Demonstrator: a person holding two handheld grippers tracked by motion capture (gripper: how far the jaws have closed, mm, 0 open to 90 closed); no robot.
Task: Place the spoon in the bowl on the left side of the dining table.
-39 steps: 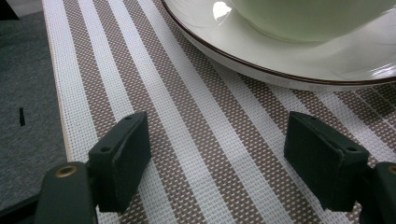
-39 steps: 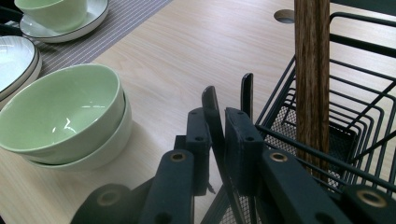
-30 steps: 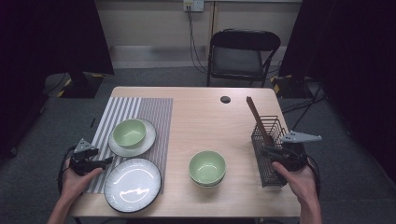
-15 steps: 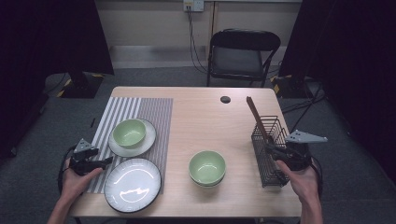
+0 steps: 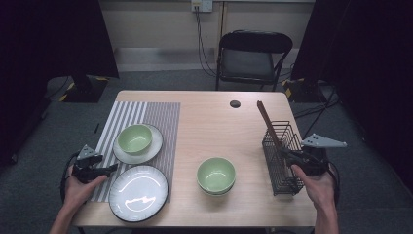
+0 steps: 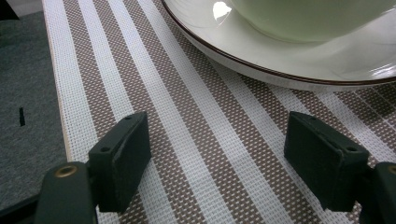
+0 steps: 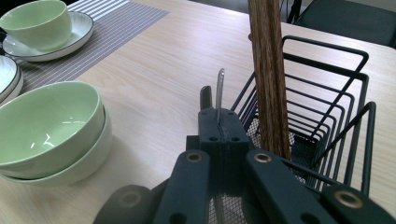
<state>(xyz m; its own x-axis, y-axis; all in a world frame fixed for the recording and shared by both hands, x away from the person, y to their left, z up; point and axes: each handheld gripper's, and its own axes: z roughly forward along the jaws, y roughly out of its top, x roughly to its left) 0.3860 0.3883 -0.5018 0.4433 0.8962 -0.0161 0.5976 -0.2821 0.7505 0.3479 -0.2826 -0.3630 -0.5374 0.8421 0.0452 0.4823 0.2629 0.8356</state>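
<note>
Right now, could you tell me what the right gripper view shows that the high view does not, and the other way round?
Right gripper view: the right gripper is shut on a thin metal handle at the rim of the wire basket. High view: the person's left hand with the left gripper at the striped placemat, and a small black disc. Both: the basket, the wooden sticks and the stacked green bowls.

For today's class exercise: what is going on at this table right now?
A person holds a tool in each hand. The right tool has just closed on a thin metal utensil handle at the wire basket, beside the wooden chopsticks. The left tool hovers open over the striped placemat, near a plate.
</note>
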